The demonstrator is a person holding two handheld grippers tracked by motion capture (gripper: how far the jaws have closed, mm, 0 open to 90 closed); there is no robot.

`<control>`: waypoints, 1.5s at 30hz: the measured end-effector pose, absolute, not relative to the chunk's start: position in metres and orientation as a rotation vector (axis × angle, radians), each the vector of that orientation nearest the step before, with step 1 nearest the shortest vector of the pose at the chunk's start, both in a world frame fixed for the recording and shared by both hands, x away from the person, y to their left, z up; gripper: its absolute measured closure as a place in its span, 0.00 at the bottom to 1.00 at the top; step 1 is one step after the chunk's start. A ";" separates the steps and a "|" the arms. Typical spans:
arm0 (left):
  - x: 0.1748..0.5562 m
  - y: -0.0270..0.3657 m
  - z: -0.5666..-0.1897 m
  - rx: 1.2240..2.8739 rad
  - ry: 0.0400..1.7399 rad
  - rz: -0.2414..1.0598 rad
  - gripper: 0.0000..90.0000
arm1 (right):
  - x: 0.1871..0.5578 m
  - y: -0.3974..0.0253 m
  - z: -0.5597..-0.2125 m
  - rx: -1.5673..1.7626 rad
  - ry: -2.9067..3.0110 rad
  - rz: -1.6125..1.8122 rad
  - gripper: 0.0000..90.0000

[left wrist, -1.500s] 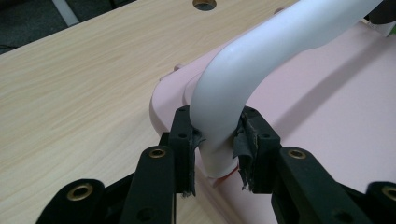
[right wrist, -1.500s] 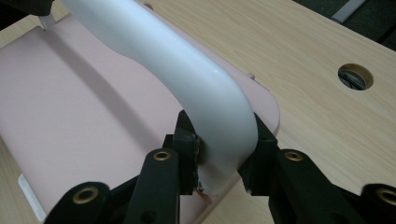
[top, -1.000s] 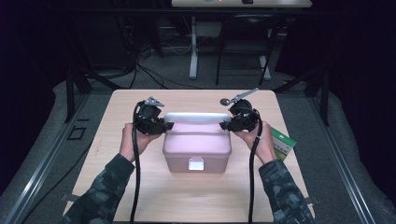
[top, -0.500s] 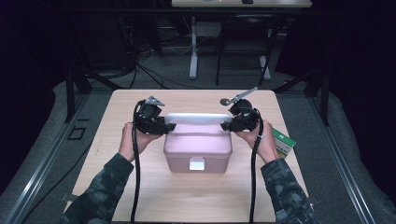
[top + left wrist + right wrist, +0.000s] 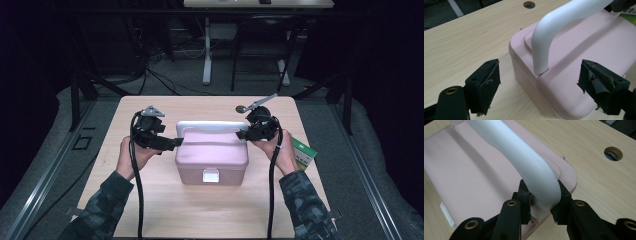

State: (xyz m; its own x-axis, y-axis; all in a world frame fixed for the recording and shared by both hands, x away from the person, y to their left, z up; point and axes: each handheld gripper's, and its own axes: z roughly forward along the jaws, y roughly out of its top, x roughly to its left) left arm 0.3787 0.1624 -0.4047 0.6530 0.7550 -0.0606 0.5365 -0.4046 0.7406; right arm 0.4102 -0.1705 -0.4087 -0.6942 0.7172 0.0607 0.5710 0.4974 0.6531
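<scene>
At mid-counter [image 5: 150, 205]: pink box [image 5: 212, 155], lid down, white handle [image 5: 524, 155] raised. Right tongs [image 5: 540, 201] pinched on handle's end near its pivot; left tongs [image 5: 549, 85] spread wide beside opposite end, not yet gripping. Probably early: one grasp made, other grasp and lifting left.

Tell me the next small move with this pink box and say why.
Probably shut the left gripper on the near end of the white handle: its jaws stand open around it, while the right gripper already clamps the other end of the pink box.
</scene>
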 end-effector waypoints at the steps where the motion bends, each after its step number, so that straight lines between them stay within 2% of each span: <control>1: 0.376 0.164 -0.404 2.113 0.994 0.374 0.19 | 0.410 -0.171 -0.409 1.102 2.521 0.978 0.80; 15: 0.360 0.182 -0.415 2.101 1.015 0.415 0.17 | 0.411 -0.171 -0.407 1.106 2.518 0.993 0.80; 33: 0.347 0.198 -0.439 2.093 1.072 0.369 0.19 | 0.415 -0.173 -0.400 1.128 2.490 1.039 0.80; 45: 0.345 0.195 -0.454 2.068 1.089 0.346 0.20 | 0.417 -0.174 -0.394 1.154 2.473 1.057 0.80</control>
